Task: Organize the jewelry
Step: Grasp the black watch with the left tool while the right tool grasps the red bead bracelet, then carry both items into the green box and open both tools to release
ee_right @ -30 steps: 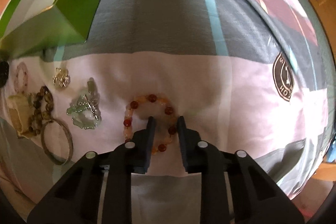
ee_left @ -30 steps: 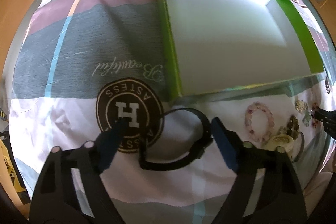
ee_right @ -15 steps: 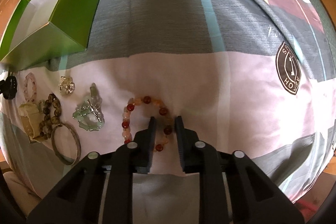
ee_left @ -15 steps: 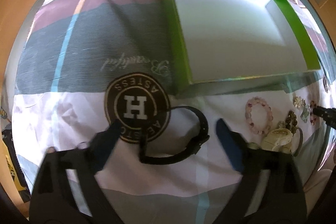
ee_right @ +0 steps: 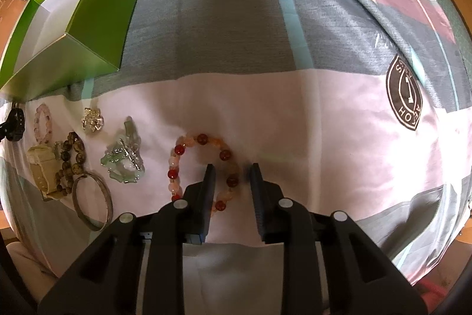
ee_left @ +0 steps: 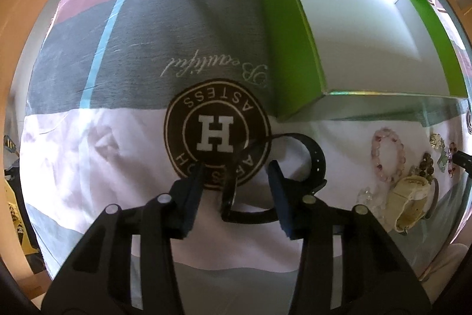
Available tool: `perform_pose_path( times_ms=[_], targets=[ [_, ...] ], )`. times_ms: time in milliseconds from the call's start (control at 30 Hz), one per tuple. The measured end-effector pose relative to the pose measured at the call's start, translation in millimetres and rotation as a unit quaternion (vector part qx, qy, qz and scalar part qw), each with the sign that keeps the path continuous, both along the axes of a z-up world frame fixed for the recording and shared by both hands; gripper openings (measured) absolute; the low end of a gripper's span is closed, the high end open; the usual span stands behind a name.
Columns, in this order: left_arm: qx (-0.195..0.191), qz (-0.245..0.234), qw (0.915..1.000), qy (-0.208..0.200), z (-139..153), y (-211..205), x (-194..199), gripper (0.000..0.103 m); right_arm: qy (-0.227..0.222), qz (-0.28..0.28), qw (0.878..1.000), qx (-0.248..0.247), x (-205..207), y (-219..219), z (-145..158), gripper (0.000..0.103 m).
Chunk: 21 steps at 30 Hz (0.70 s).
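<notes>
From the left wrist view I read a round dark brown emblem (ee_left: 217,134) printed on the bedspread (ee_left: 88,155). Its centre carries a white block letter "H". The ring lettering reads "ASTESS" along the upper arc; the lower arc is partly covered and not legible in full. Above the emblem, cursive script (ee_left: 214,69) reads "Beautiful", upside down.

From the right wrist view I read a second, shield-shaped brown emblem (ee_right: 406,96); only "HO" is clear.

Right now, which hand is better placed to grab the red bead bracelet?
Right. The right tool straddles one side of the red bead bracelet; the left tool is closing around the black strap.
</notes>
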<state>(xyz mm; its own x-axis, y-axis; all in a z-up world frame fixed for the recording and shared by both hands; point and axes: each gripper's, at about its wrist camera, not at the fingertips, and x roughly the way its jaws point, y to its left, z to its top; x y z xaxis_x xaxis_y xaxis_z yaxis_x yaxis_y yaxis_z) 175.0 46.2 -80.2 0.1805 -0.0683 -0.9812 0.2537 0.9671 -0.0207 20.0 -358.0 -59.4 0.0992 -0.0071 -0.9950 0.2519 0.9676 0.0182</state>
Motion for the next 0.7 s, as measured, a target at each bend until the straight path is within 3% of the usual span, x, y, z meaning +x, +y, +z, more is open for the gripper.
perform_pose_path(
  times_ms=[100,300,400,567,700],
  targets=[
    [0.001,0.002,1.0,-0.001,-2,-5,1,0.028,-0.001,-0.003,1.0,0.003,4,-7,-1,0.017],
    [0.011,0.0,0.9999,-0.004,-5,-12,4,0.026,0.001,0.003,1.0,-0.006,4,-11,-1,0.013],
    [0.018,0.003,0.9998,-0.006,-7,-18,1,0.01,0.003,0.022,0.999,-0.035,6,-7,-1,0.008],
    [0.012,0.01,0.9999,-0.002,-6,-14,1,0.01,0.003,0.038,0.997,-0.062,6,-5,-2,0.008],
    [0.02,0.009,0.9998,-0.005,-5,-12,-2,0.007,-0.003,0.017,0.999,-0.048,5,-16,6,0.008]
  ],
)
